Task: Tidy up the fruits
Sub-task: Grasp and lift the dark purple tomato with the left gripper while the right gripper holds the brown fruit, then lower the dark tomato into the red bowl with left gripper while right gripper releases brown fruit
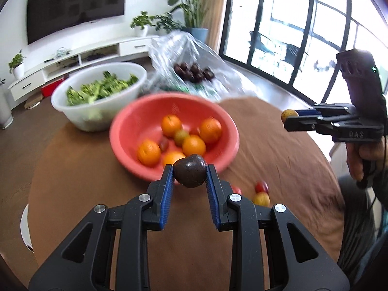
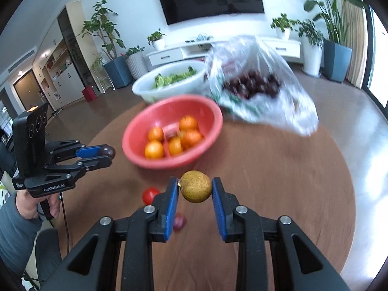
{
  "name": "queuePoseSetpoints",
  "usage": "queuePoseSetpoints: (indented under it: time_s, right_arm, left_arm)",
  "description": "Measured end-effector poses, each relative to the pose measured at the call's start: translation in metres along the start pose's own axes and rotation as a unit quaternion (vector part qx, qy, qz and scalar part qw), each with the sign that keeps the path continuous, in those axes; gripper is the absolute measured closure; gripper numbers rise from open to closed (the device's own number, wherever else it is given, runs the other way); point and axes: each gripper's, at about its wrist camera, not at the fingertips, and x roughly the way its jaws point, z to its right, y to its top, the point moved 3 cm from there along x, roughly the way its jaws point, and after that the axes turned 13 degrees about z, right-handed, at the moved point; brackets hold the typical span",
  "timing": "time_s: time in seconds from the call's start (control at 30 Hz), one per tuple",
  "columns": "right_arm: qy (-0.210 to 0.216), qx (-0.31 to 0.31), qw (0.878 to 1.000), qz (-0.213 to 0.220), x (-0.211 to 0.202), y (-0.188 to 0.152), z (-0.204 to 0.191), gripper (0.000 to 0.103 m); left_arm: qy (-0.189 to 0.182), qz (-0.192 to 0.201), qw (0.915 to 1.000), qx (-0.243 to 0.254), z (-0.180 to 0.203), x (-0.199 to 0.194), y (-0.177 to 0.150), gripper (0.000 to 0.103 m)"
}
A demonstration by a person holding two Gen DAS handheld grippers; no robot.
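Left wrist view, lower centre: left gripper (image 1: 189, 174) with black arms and blue pads, clenched on a dark brown fruit (image 1: 189, 174) pinched between the two fingertips, held in the air just in front of the near rim of a red bowl (image 1: 126, 131). Inside the bowl, centre of the frame: several oranges (image 1: 194, 145) with a few small tomatoes among them. Upper left of the bowl and just beside it: a white bowl (image 1: 72, 114) with green leafy vegetables. Upper centre, behind both bowls: a clear plastic bag (image 1: 218, 60) holding more dark fruits. All resting on a round brown table (image 1: 278, 165). Lower right of the gripper, on the tabletop: small red and yellow tomatoes (image 1: 261, 192), partly hidden by the right-hand finger.

Right edge of the same view: right gripper (image 1: 289, 117), held by a hand (image 1: 359, 160), raised above the table.

Right wrist view, lower centre: right gripper (image 2: 196, 186) clenched on a yellow-green fruit (image 2: 196, 186), gripped at its sides by the blue pads, suspended over the table below the red bowl (image 2: 211, 131) in the frame. Below and left of the pads: a red tomato (image 2: 150, 194) on the table. Left edge: left gripper (image 2: 108, 156) with the dark fruit at its tips, held by a hand in a grey sleeve (image 2: 14, 228).
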Motion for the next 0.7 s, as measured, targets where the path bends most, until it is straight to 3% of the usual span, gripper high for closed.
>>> queuePoseSetpoints:
  time_s: [0.3, 0.4, 0.7]
  right_arm:
    - [0.010, -0.031, 0.999, -0.012, 0.060, 0.041, -0.020, 0.073]
    - [0.007, -0.037, 0.999, -0.024, 0.079, 0.045, -0.021, 0.073]
    - [-0.006, -0.046, 0.997, -0.059, 0.124, 0.034, -0.014, 0.073]
  left_arm:
    - [0.050, -0.016, 0.9986, -0.012, -0.013, 0.054, 0.027, 0.078]
    - [0.059, -0.037, 0.9975, -0.004, -0.016, 0.079, 0.024, 0.078]
    - [0.060, -0.054, 0.9967, -0.009, -0.024, 0.116, 0.014, 0.078]
